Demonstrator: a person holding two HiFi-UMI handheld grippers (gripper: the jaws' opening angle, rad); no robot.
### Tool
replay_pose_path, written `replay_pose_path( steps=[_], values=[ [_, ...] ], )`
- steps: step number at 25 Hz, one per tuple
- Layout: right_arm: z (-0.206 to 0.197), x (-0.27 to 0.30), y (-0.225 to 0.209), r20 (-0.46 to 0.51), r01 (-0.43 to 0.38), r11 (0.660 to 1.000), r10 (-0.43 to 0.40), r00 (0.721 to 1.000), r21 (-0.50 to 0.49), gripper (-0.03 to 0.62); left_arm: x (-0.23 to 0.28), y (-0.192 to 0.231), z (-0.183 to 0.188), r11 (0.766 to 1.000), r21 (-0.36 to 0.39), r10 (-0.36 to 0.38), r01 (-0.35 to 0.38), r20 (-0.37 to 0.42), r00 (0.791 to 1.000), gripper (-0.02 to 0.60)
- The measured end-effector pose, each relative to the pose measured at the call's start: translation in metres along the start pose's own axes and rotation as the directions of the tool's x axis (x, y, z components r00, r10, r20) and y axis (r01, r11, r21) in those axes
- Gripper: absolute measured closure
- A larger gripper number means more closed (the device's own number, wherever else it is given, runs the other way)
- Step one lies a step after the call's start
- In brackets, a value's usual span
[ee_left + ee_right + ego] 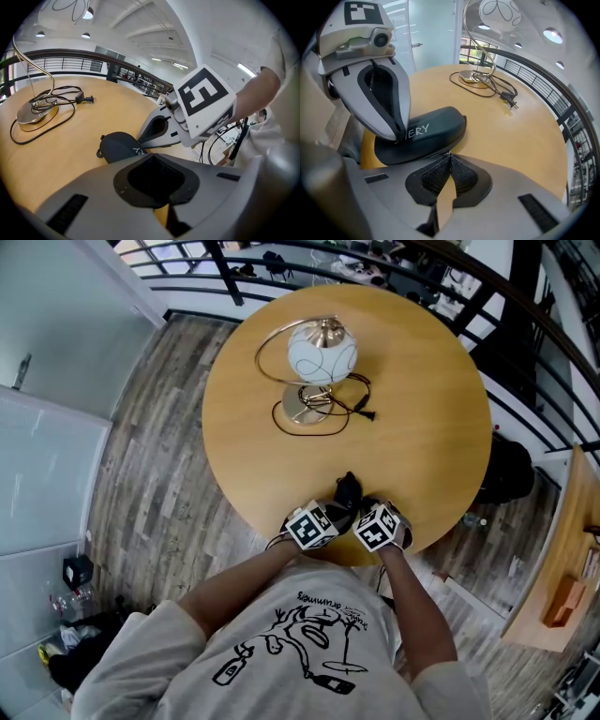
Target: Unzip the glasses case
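A dark zipped glasses case [348,488] with white lettering lies near the front edge of the round wooden table [427,418]. My left gripper [398,133] is shut, and its tips rest on the top of the case [436,123] at the lettered end. My right gripper [450,159] is shut at the case's near rim, with the small metal zipper pull [449,152] pinched at its tip. In the left gripper view, the case [117,145] lies just beyond my left gripper [152,159], and the right gripper [140,139] meets it from the right.
A lamp with a white globe [321,352] on a brass base stands at the far side of the table, its black cord and plug [367,414] looped beside it. The table edge lies right below both grippers. Dark railings [525,418] run behind the table.
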State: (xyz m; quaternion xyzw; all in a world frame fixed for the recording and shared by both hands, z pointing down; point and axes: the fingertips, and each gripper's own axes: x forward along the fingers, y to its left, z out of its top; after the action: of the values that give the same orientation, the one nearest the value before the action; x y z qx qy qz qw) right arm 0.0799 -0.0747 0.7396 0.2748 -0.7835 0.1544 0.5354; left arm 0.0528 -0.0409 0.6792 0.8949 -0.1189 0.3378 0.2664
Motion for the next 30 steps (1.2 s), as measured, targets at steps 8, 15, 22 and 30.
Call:
replay_pose_path(
  steps=[8,15,22,30],
  values=[
    [0.013,0.007,-0.02,-0.02,0.0,0.99,-0.002,1.0,-0.141,0.571,0.0,0.0,0.0,1.0,-0.01,-0.026,0.026,-0.001,1.0,0.574],
    [0.021,0.012,-0.028,-0.043,-0.012,0.959,-0.001,0.999,-0.284,0.571,-0.001,0.0,0.0,0.999,-0.01,-0.048,0.048,-0.01,0.999,0.574],
    [0.029,0.014,-0.032,-0.052,-0.028,0.897,0.005,0.999,-0.442,0.569,-0.001,0.0,0.0,0.998,-0.017,-0.067,0.067,-0.012,0.998,0.575],
    [0.044,0.021,-0.038,-0.068,-0.017,0.699,-0.045,0.997,-0.715,0.569,0.0,0.003,-0.001,0.996,-0.026,-0.083,0.082,-0.022,0.996,0.575]
  ],
)
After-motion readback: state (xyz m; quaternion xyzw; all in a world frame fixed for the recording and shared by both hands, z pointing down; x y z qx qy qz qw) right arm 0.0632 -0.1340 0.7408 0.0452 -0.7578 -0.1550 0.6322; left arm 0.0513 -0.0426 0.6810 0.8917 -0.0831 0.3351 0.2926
